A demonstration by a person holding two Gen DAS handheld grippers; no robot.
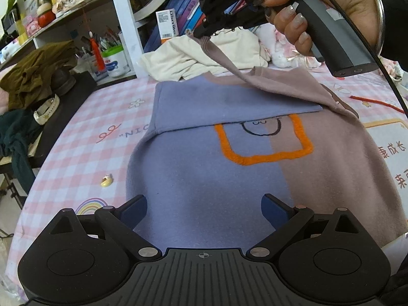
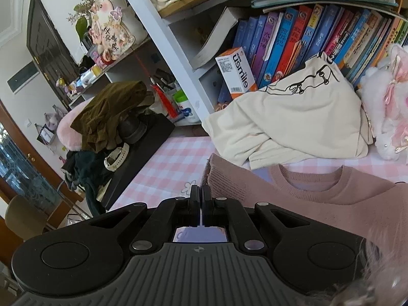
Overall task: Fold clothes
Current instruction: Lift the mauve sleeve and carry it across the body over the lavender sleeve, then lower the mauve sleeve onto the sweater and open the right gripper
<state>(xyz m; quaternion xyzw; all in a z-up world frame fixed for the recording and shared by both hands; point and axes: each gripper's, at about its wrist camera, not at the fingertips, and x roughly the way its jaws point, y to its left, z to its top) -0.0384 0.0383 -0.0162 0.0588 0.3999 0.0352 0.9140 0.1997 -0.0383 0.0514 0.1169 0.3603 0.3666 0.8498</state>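
A blue and mauve sweater [image 1: 204, 173] with an orange square outline lies flat on the pink checked bedsheet [image 1: 84, 137]. Its blue left sleeve [image 1: 229, 102] is folded across the chest. My left gripper [image 1: 204, 209] is open and empty, low over the sweater's hem. My right gripper [image 1: 201, 34] is shut on the mauve right sleeve's cuff [image 1: 206, 43] and holds it up above the collar, so the sleeve stretches down to the shoulder. In the right wrist view the shut gripper [image 2: 200, 191] pinches the ribbed cuff [image 2: 224, 178] beside the collar [image 2: 313, 181].
A cream garment [image 1: 201, 56] is heaped behind the sweater, also in the right wrist view [image 2: 285, 127]. An olive garment [image 1: 33, 74] and a watch [image 1: 46, 111] lie on a black desk at left. Bookshelf [image 2: 318, 33] behind, plush toy [image 2: 387, 117] right, small yellow toy [image 1: 106, 180] on the sheet.
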